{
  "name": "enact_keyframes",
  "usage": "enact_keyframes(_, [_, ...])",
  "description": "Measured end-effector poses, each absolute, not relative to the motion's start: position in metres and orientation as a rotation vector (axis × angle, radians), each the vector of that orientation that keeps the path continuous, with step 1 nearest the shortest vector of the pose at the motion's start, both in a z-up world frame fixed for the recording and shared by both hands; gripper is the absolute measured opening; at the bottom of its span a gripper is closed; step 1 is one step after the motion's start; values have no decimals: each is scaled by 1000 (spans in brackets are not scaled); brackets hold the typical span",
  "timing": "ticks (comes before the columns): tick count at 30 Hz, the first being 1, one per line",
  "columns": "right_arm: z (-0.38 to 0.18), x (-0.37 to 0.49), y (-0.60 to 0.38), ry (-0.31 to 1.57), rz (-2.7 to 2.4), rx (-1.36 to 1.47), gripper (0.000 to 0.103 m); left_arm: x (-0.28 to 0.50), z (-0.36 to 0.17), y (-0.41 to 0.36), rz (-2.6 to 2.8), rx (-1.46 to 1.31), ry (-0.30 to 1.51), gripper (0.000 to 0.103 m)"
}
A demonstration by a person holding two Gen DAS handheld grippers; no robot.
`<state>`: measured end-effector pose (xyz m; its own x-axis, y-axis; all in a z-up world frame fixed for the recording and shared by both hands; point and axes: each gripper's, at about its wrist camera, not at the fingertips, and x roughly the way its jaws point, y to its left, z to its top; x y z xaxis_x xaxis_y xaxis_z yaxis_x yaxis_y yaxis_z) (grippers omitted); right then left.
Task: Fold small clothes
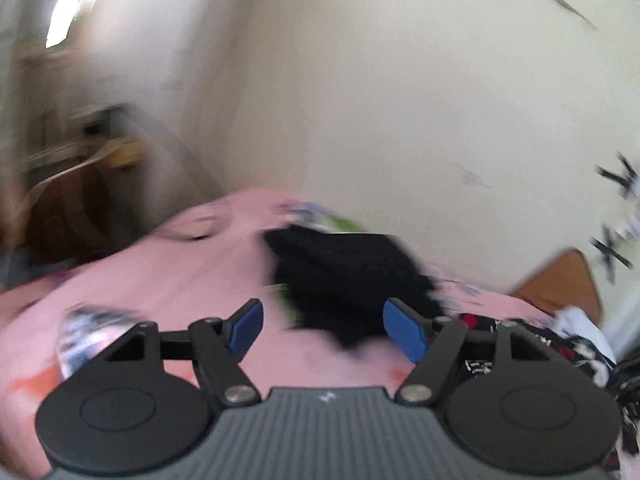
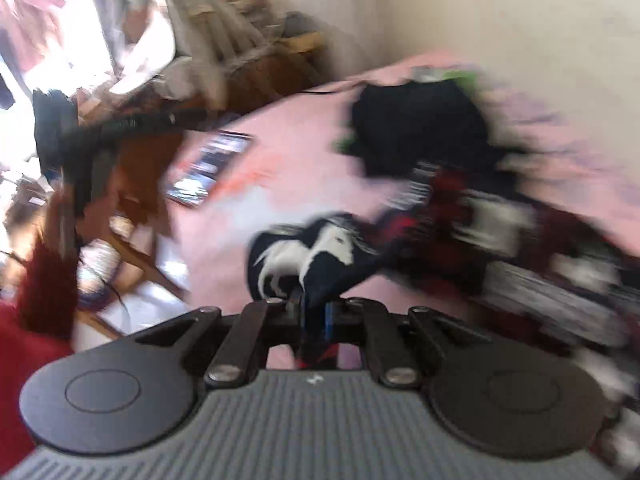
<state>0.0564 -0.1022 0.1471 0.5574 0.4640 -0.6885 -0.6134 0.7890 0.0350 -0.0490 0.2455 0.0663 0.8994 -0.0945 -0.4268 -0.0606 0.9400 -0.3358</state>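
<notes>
Right wrist view has my right gripper (image 2: 315,316) tilted down over the pink bedsheet (image 2: 280,128), its blue pads pinched tight on a dark navy garment (image 2: 320,260) printed with white horses. That cloth rises from the sheet into my jaws, bunched at the pinch, its far end trailing into a blurred heap of red, black and white clothes (image 2: 500,232) on the right. Beyond it a folded black garment (image 2: 420,128) lies flat on the sheet, near the wall.

From the left wrist, my left gripper (image 1: 324,330) hovers above the same sheet, angled slightly down, blue fingers (image 1: 404,330) spread wide with nothing between them. The black garment (image 1: 344,276) sits just past the fingertips, apart from them.
</notes>
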Motion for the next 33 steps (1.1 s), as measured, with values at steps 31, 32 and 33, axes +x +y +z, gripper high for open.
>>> enact_keyframes(31, [147,126,-298,634,-32,-308,8,285,43,-16,-211,79,840,45])
enact_keyframes(32, [133,145,-307,672,-53,-290,11,287,32,-20,-178,109,855,61])
enact_keyframes(33, [120,161,-315,689,-104,-273,14,285,25,-19,-173,111,859,61])
